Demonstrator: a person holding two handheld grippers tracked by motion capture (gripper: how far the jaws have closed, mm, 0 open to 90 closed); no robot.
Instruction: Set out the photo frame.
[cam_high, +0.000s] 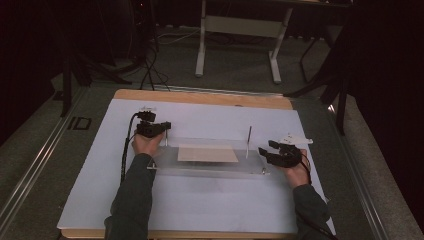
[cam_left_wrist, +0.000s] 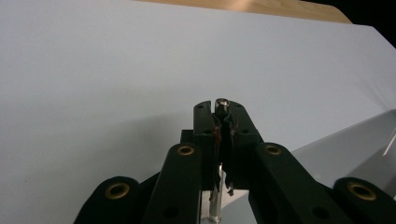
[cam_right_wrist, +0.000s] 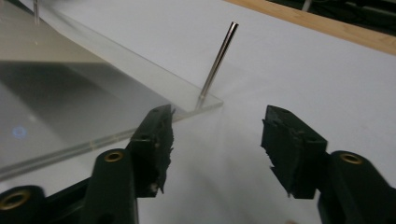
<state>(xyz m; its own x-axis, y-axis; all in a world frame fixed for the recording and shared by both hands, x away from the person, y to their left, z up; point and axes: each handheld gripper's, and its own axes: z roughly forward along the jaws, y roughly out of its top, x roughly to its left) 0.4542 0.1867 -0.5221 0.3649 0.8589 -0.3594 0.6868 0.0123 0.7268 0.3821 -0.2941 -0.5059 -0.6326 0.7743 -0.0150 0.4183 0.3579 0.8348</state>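
Observation:
A clear acrylic plate (cam_high: 210, 171) lies mid-table over a tan sheet (cam_high: 207, 153). Thin metal pins stand at its corners. My left gripper (cam_high: 161, 127) is at the plate's far left corner, shut on an upright pin (cam_left_wrist: 221, 103) whose top pokes out between the pads. My right gripper (cam_high: 266, 148) is at the plate's right end, open, with nothing between its fingers. In the right gripper view the gripper (cam_right_wrist: 217, 135) faces the plate's corner (cam_right_wrist: 205, 100), where another pin (cam_right_wrist: 217, 65) stands tilted a little beyond the fingertips.
White paper (cam_high: 200, 205) covers most of the wooden table (cam_high: 200, 96). Beyond the table's far edge, on the grey floor, stand a white table frame (cam_high: 202, 45) and dark stands with cables (cam_high: 147, 65).

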